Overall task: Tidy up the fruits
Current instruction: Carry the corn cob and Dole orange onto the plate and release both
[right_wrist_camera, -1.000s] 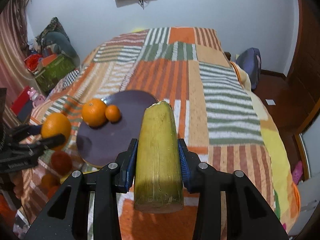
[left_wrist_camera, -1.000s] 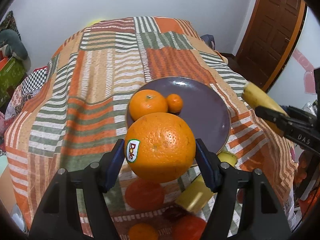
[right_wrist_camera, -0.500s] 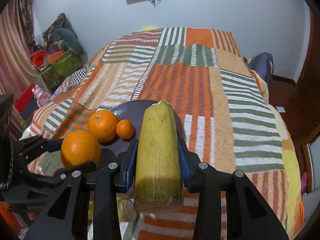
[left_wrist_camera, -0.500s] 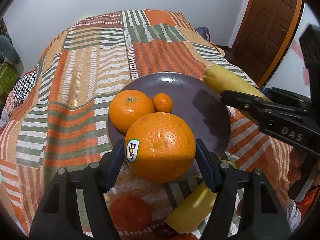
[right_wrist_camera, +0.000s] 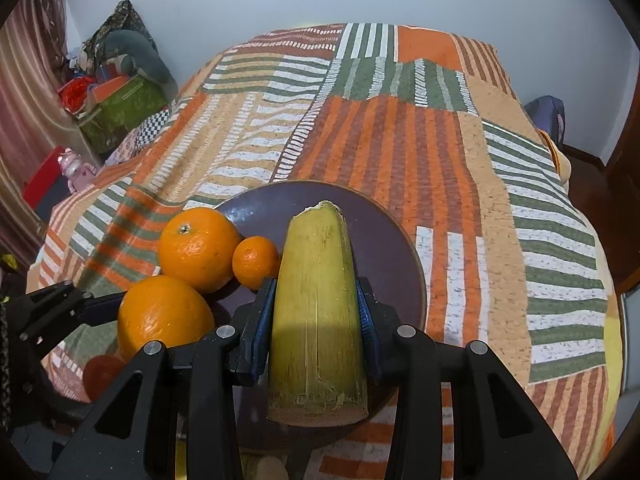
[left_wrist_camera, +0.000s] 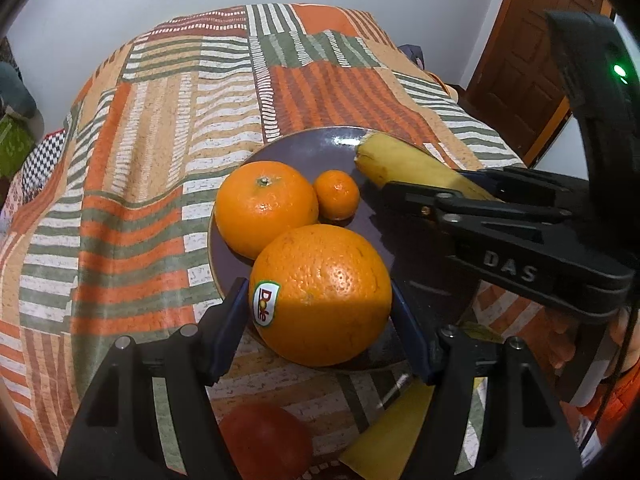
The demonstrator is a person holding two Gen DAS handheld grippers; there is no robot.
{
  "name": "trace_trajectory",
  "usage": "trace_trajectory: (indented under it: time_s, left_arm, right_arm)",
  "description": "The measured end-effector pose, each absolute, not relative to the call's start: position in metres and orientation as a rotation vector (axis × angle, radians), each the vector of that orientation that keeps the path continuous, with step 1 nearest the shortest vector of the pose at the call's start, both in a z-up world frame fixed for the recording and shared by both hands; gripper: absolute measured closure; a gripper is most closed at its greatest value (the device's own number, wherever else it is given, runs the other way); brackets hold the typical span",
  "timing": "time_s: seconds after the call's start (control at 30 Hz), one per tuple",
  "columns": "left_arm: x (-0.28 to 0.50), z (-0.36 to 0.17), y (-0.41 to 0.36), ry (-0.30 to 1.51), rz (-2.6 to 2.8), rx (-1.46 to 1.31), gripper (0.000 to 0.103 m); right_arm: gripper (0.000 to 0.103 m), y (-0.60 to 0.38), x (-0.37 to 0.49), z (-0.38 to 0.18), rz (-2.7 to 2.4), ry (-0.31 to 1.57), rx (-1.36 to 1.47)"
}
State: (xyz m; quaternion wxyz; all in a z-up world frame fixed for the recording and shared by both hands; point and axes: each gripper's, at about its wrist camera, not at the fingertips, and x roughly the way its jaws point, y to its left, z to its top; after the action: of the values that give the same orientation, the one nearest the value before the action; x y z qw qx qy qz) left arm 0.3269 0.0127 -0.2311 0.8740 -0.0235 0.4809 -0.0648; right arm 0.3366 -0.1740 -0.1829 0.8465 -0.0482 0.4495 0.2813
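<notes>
A dark purple plate (left_wrist_camera: 308, 148) (right_wrist_camera: 380, 236) lies on the striped bedspread. On it sit a medium orange (left_wrist_camera: 266, 208) (right_wrist_camera: 198, 248) and a small tangerine (left_wrist_camera: 336, 194) (right_wrist_camera: 255, 262). My left gripper (left_wrist_camera: 320, 322) is shut on a large Dole orange (left_wrist_camera: 322, 294) (right_wrist_camera: 164, 318), held over the plate's near edge. My right gripper (right_wrist_camera: 316, 316) is shut on a yellow banana piece (right_wrist_camera: 316, 308) (left_wrist_camera: 412, 166), held over the plate's right half, tip pointing inward.
A red fruit (left_wrist_camera: 266, 442) (right_wrist_camera: 102, 374) and another yellow banana piece (left_wrist_camera: 394, 432) lie on the bedspread (left_wrist_camera: 160, 160) in front of the plate. A wooden door (left_wrist_camera: 528, 48) stands at the right. Boxes and clutter (right_wrist_camera: 120, 96) sit beside the bed at the left.
Both grippers have moved forward toward the plate with their fruit. The banana piece now hangs over the plate, and the large orange has come up close to the two oranges on it.
</notes>
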Motion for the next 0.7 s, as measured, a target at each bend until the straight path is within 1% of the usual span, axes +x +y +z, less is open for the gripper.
trace_trajectory:
  time_s: [0.4,0.5,0.7]
  left_arm:
    - [0.328,-0.233,0.012,1.01,-0.135,-0.032,0.034]
    - [0.329,-0.234,0.013,1.022,-0.126,-0.039,0.031]
    - [0.324,-0.23,0.014,1.036,-0.123,-0.053,0.03]
  right_arm:
    - [0.068,-0.168,0.339,-0.194,0.599,0.978,-0.138]
    - [0.068,-0.166,0.339,-0.196,0.603,0.989,-0.149]
    - [0.066,-0.164,0.336,-0.189,0.616,0.993,-0.173]
